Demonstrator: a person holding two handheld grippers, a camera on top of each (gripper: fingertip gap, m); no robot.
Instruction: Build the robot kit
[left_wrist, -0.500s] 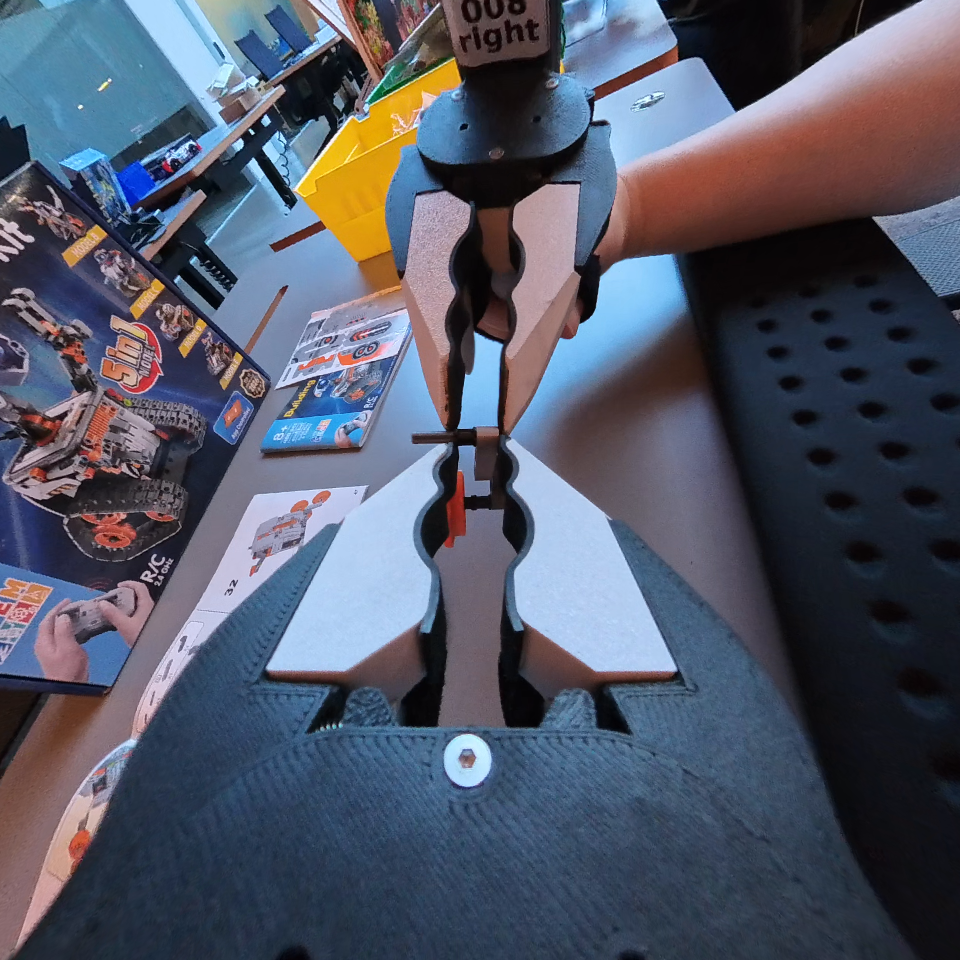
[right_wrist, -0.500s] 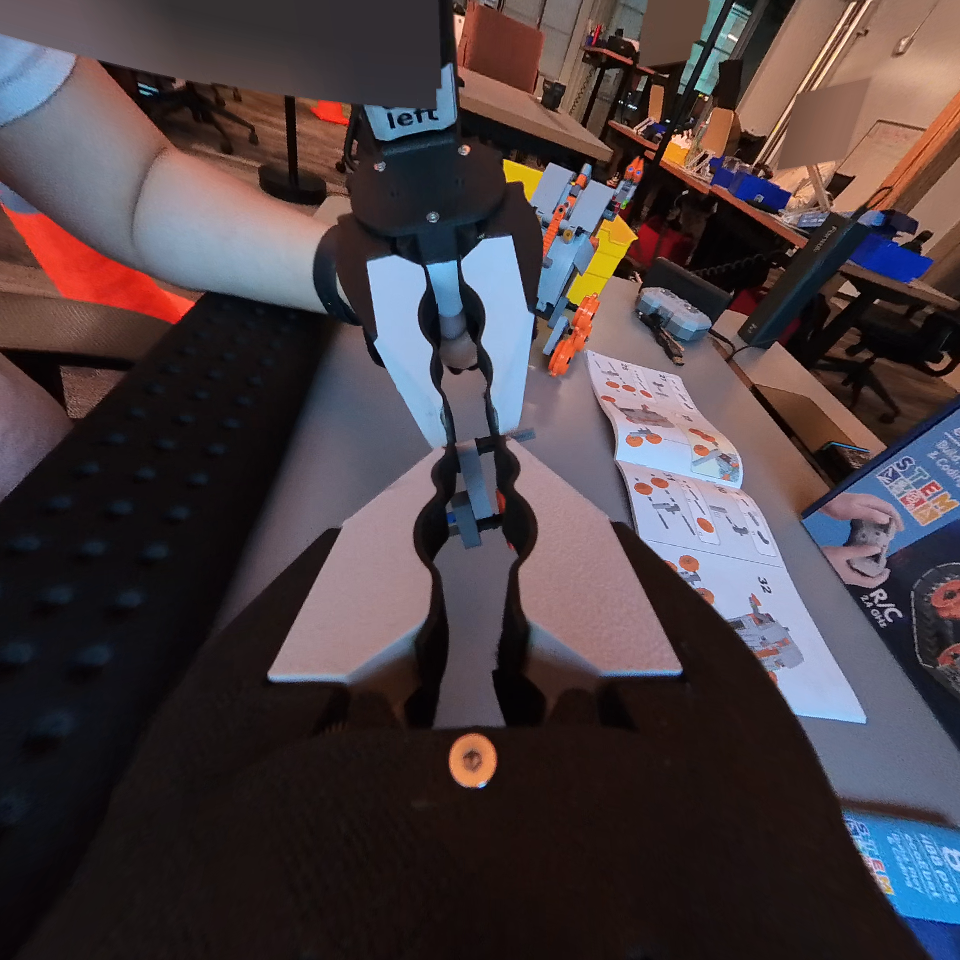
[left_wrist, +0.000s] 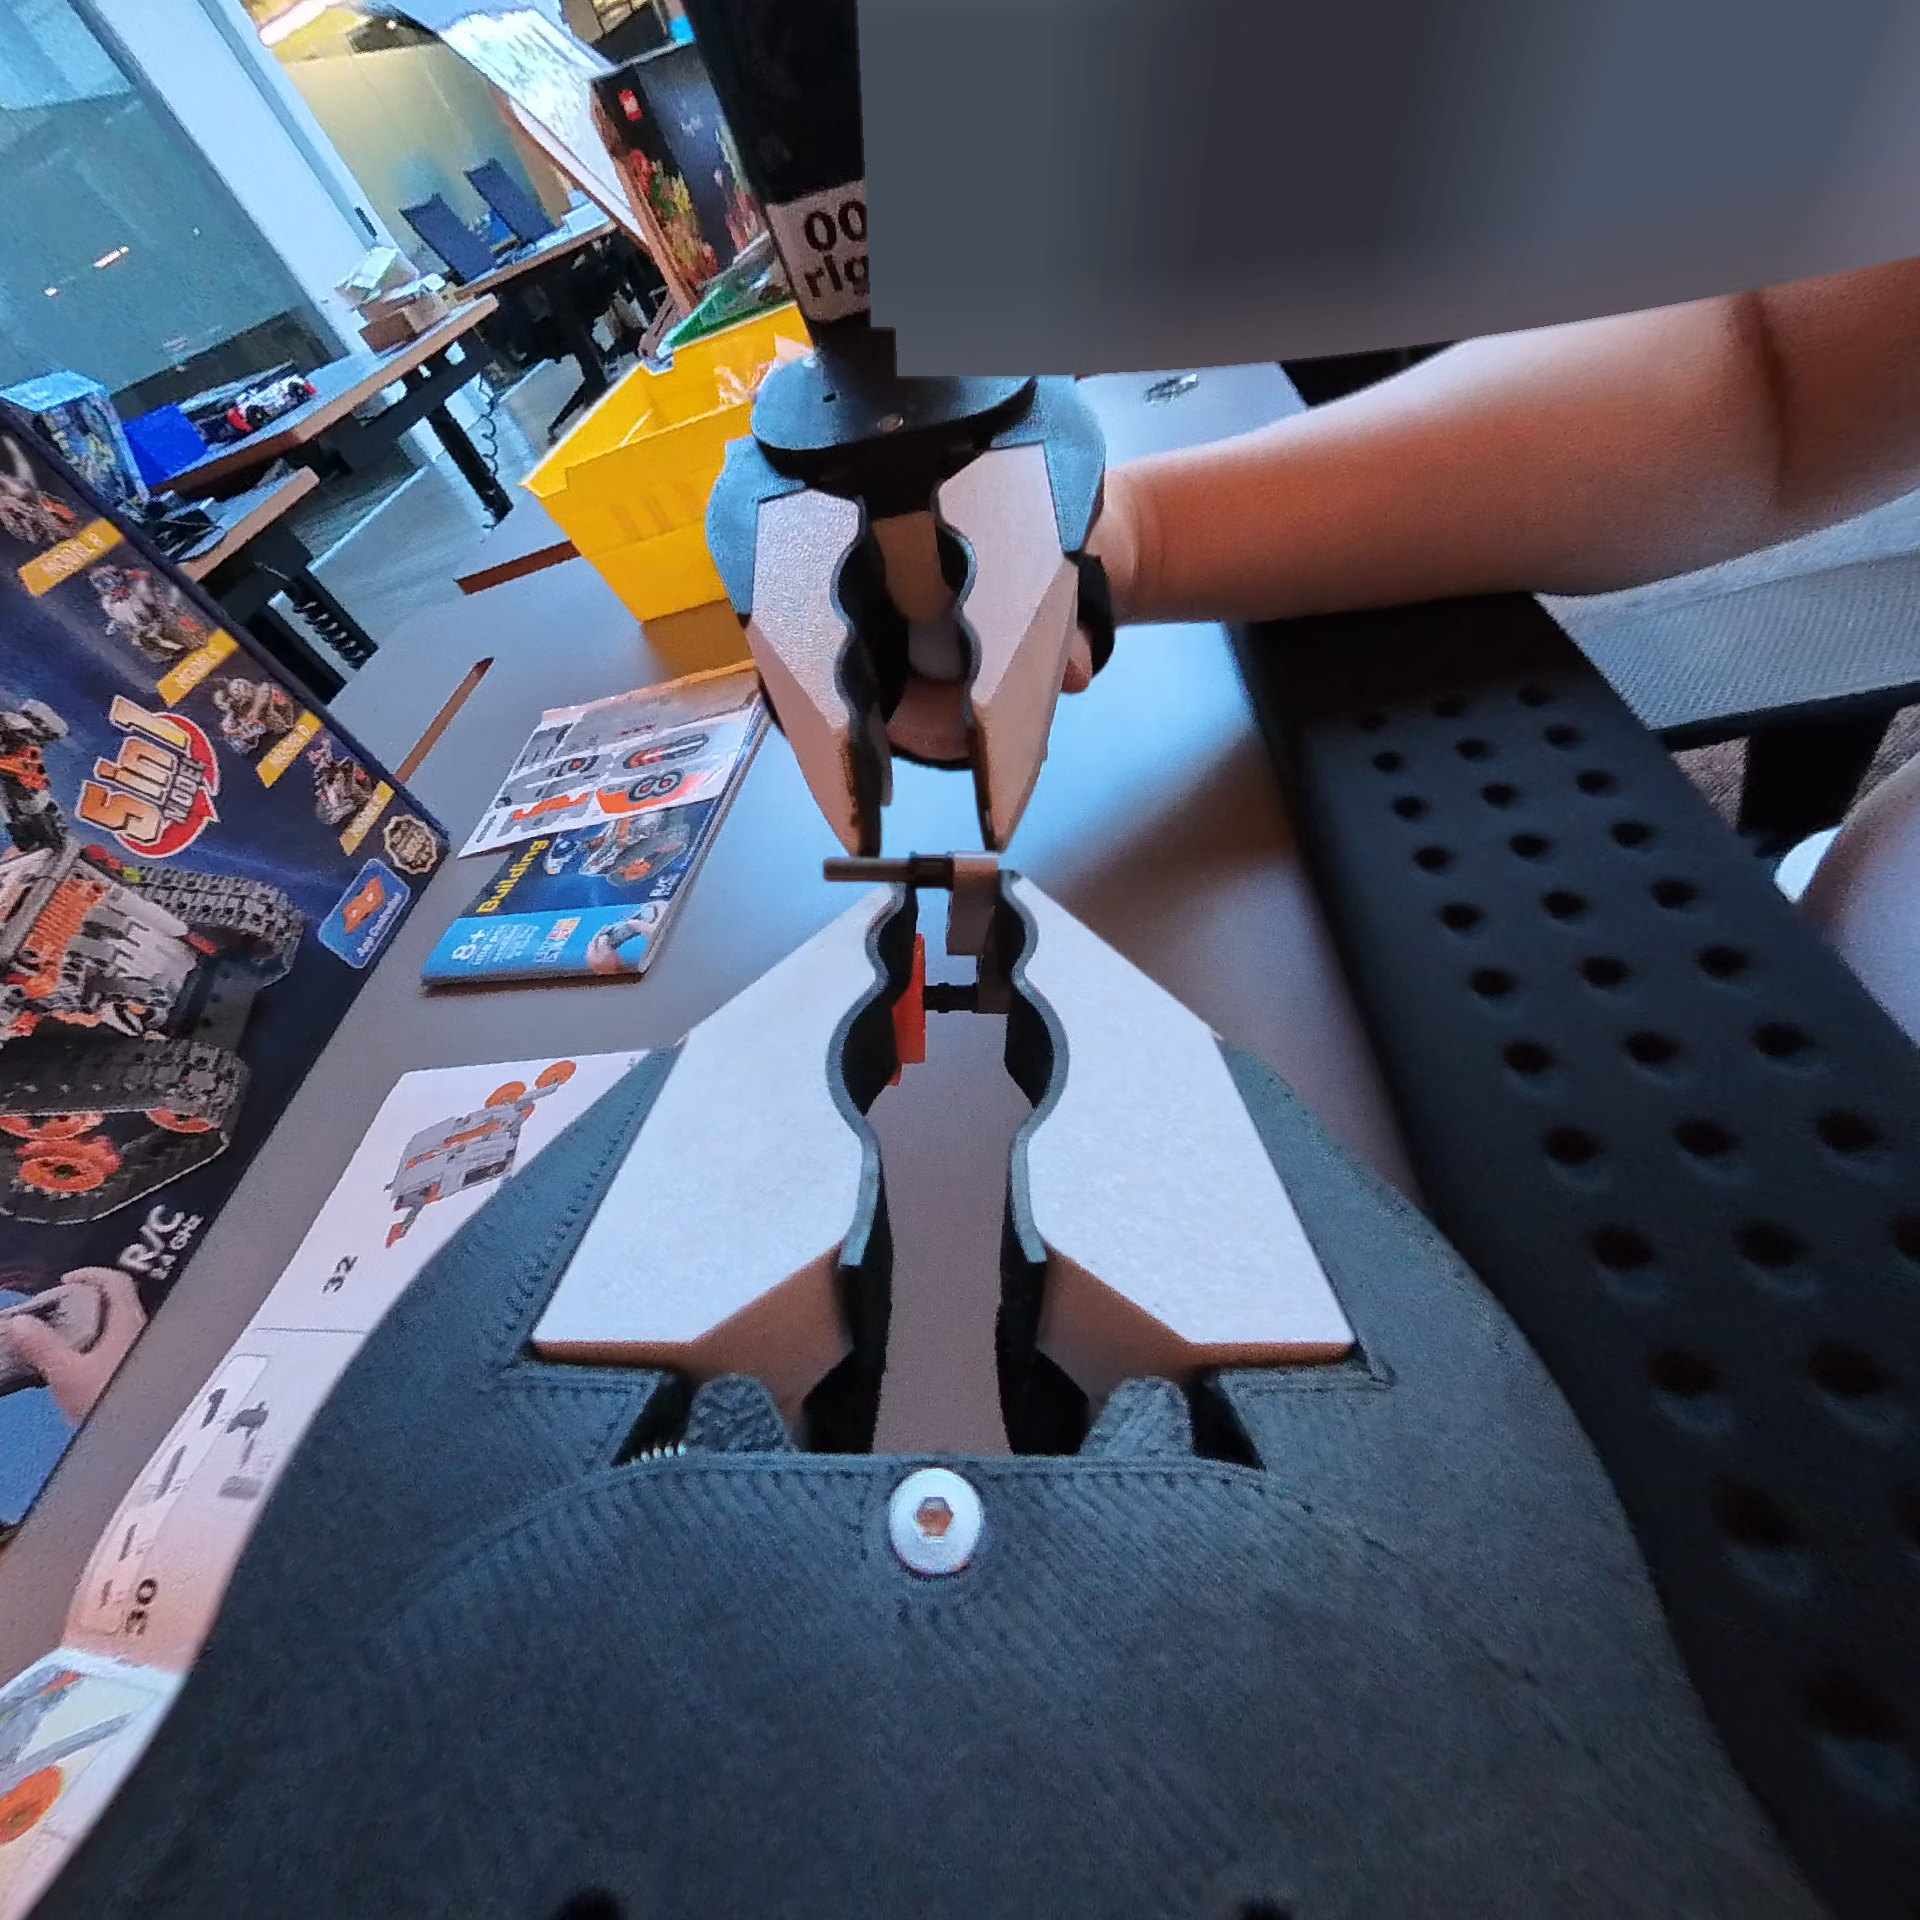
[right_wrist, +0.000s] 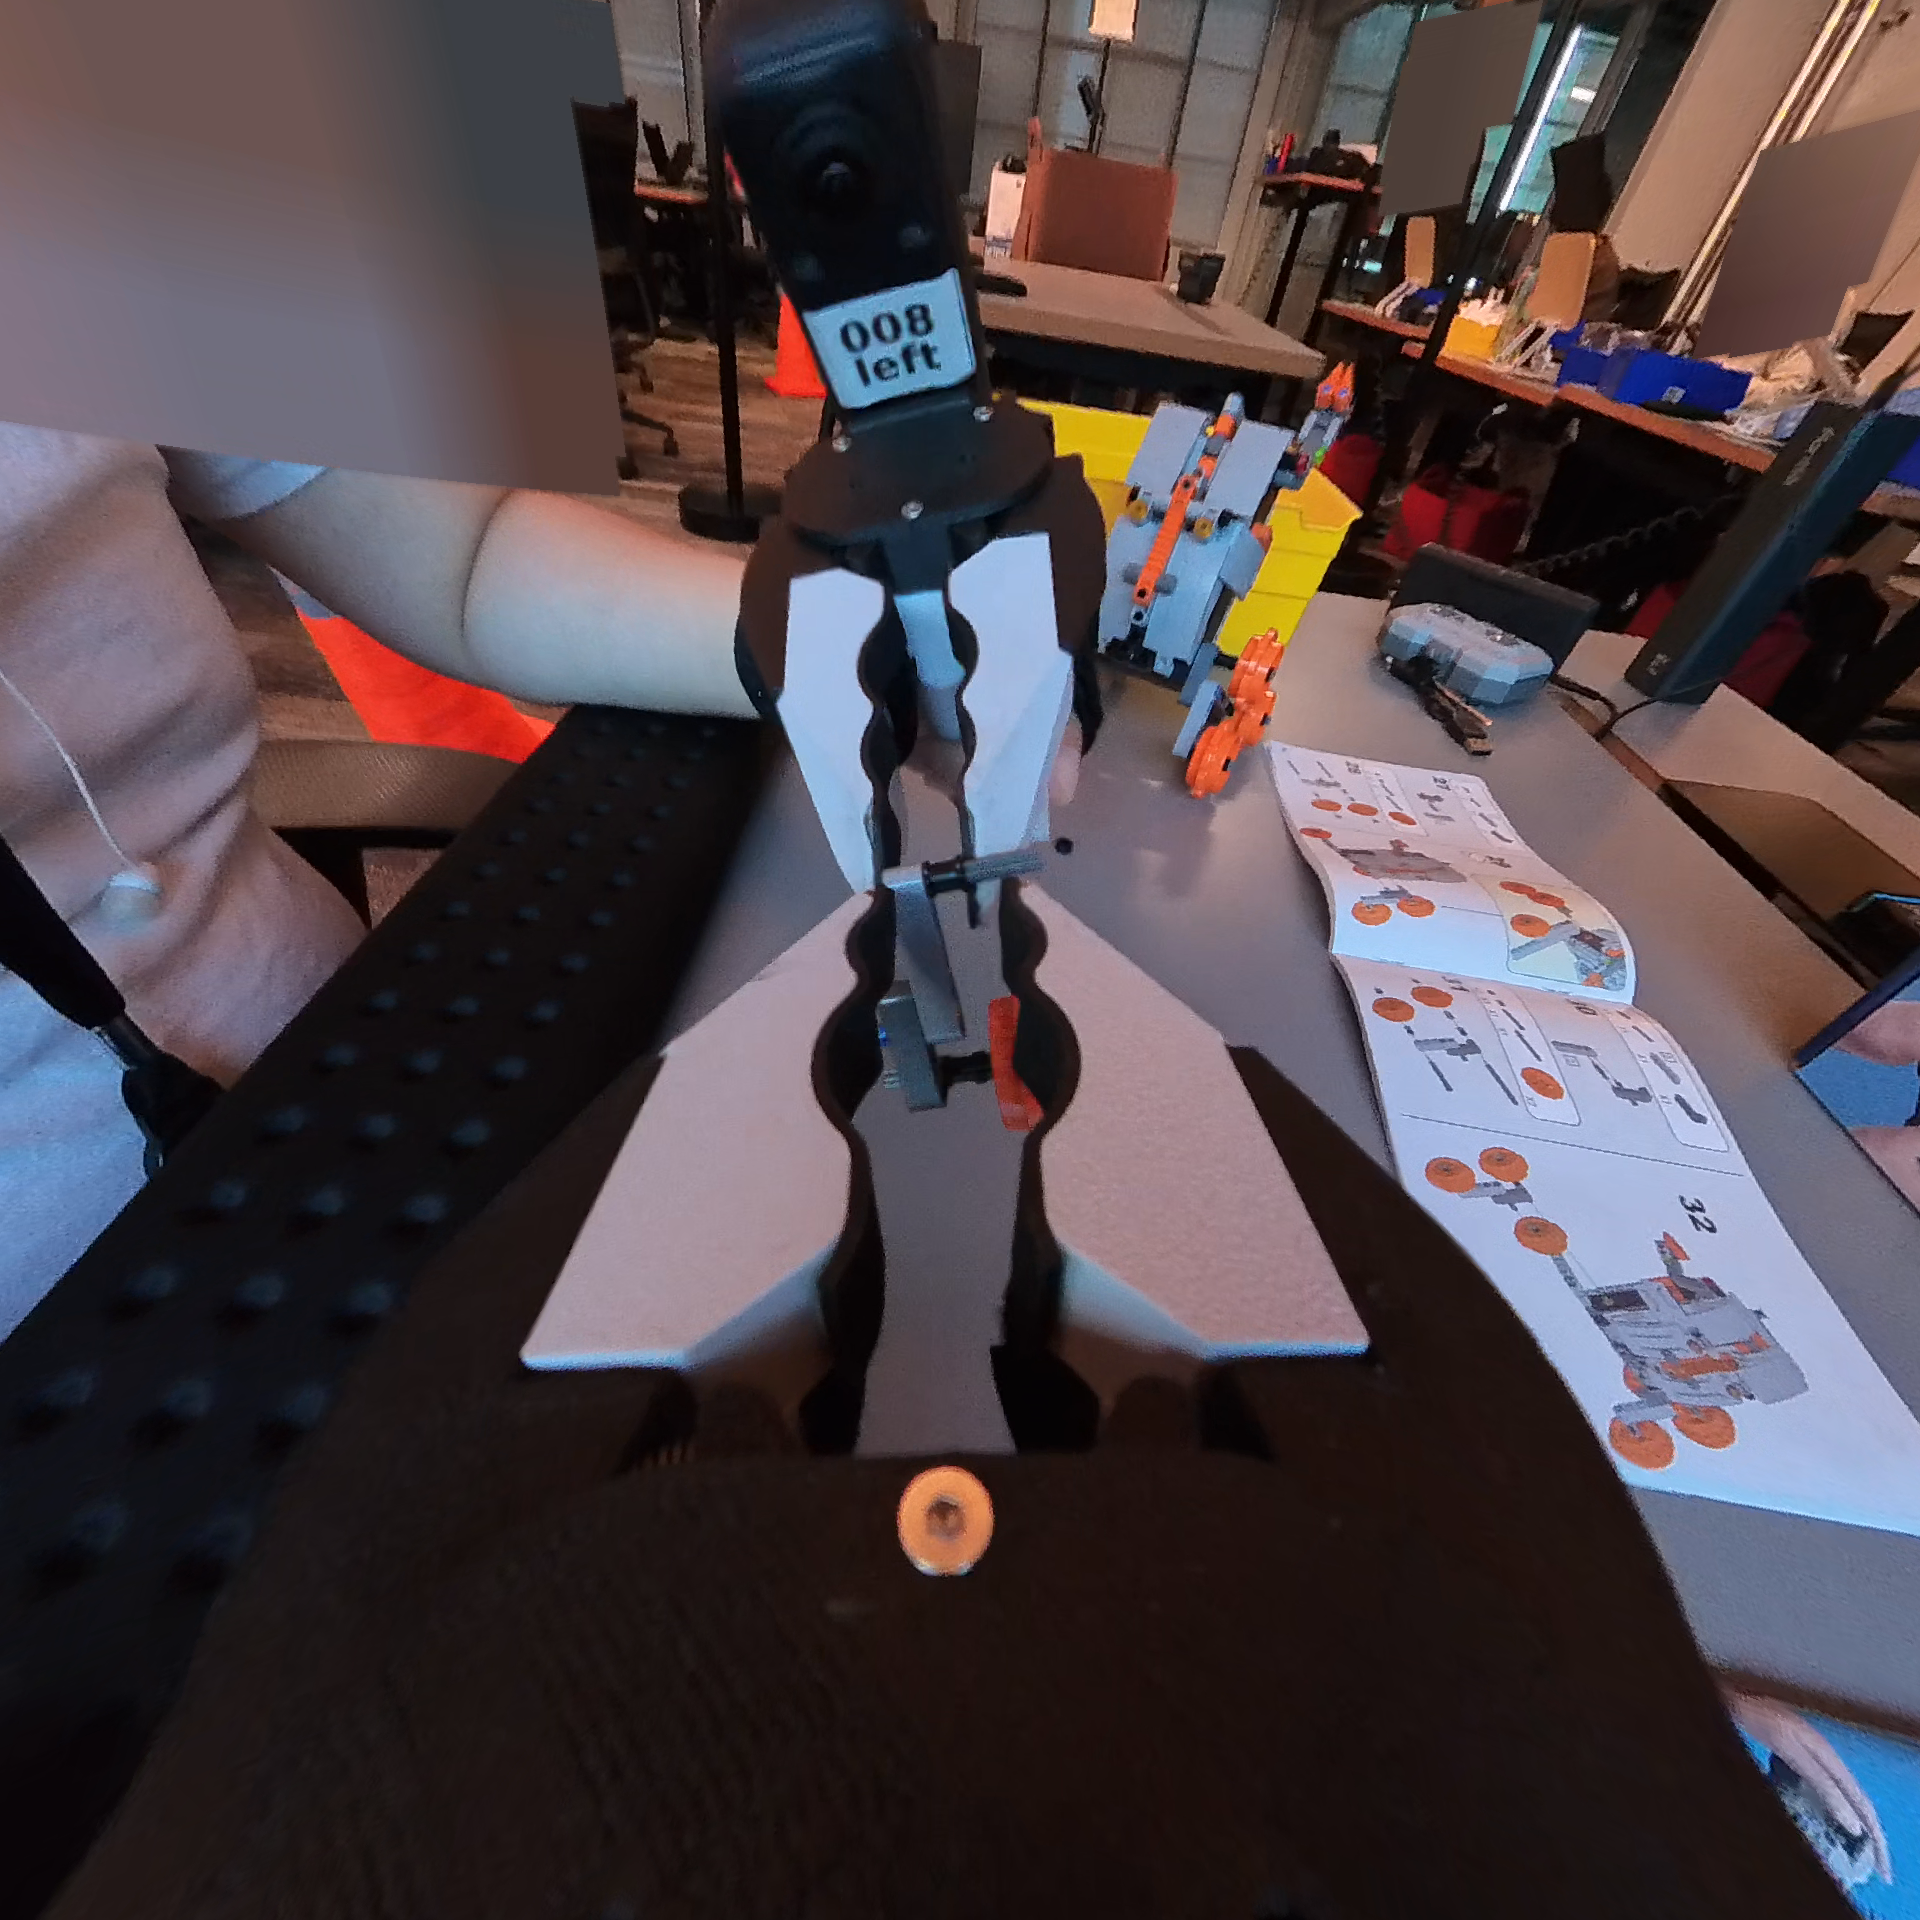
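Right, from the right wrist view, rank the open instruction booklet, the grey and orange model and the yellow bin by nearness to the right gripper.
1. Open instruction booklet: flat on the table, just right of the right gripper.
2. Grey and orange model: standing farther back, right of centre.
3. Yellow bin: directly behind the model, at the table's far edge.

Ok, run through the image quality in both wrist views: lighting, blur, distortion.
Left wrist view: warm, dim light; strong fisheye bends the table edge and the toy box; the open manual smears at the bottom-left corner. Right wrist view: cooler, evener light; the small brick assembly is sharp, the background desks soft, the lower-right corner blurred. A flat grey patch covers part of each.
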